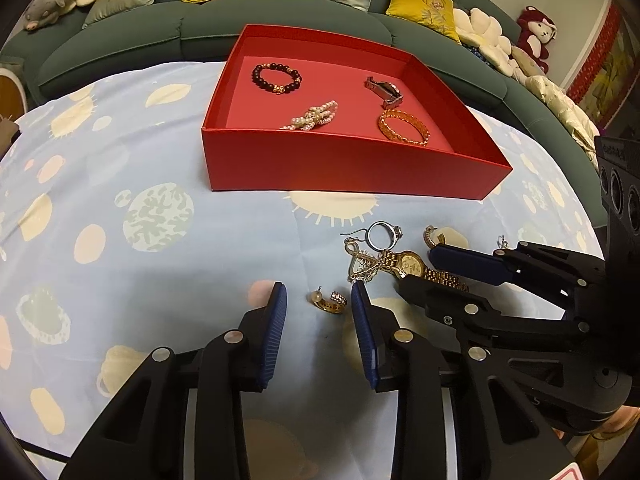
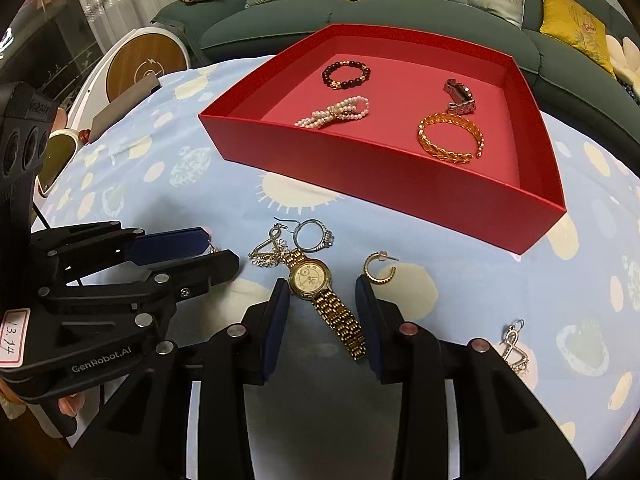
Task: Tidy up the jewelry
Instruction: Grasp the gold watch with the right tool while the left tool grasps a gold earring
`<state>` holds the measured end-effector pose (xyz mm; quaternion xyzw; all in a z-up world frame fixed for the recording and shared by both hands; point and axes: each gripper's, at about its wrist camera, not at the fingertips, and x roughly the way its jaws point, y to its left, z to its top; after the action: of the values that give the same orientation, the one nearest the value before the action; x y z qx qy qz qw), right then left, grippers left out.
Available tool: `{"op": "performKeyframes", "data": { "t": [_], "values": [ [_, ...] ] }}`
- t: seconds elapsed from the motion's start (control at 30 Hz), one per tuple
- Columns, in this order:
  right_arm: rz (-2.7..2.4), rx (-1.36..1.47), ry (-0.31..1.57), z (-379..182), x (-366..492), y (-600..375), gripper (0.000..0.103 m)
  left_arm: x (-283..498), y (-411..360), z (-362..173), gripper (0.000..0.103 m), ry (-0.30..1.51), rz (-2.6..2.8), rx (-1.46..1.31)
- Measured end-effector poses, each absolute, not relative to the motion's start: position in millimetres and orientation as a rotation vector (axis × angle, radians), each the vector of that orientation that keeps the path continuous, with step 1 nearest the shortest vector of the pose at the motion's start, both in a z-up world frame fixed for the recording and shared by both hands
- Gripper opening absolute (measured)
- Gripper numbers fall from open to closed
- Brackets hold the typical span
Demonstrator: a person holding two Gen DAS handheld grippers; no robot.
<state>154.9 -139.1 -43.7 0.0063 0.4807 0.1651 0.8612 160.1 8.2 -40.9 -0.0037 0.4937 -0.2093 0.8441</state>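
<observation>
Left wrist view: four pieces are already laid in the red box (image 1: 344,162): a bead bracelet (image 1: 276,77), a pearl bow (image 1: 312,117), a clasp (image 1: 385,90) and a gold bangle (image 1: 403,127). Left on the cloth (image 1: 160,280) in front of the box are a watch (image 1: 412,266), a ring (image 1: 382,236), tangled earrings (image 1: 362,262) and a hoop (image 1: 330,301), which is framed by the wide-open left gripper (image 1: 319,294). Only in the right wrist view are a silver earring (image 2: 516,346), well right of the box front, and the wide-open right gripper (image 2: 322,294) astride the watch strap shown.
</observation>
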Motion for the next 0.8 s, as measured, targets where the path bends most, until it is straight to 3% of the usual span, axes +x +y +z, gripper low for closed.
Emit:
{"op": "performKeyframes", "data": {
  "t": [0.17, 0.7, 0.8],
  "values": [
    [0.345, -0.059, 0.998, -44, 151, -128, 0.022, 155, 7, -41, 0.03, 1.031, -0.455, 0.028],
    [0.268, 0.076, 1.016, -24, 143, -169, 0.022, 148, -5, -42, 0.03, 0.997, -0.473, 0.085],
    [0.251, 0.096, 1.011, -22, 141, -179, 0.022, 149, -10, -43, 0.021, 0.992, -0.48, 0.092]
  ]
}}
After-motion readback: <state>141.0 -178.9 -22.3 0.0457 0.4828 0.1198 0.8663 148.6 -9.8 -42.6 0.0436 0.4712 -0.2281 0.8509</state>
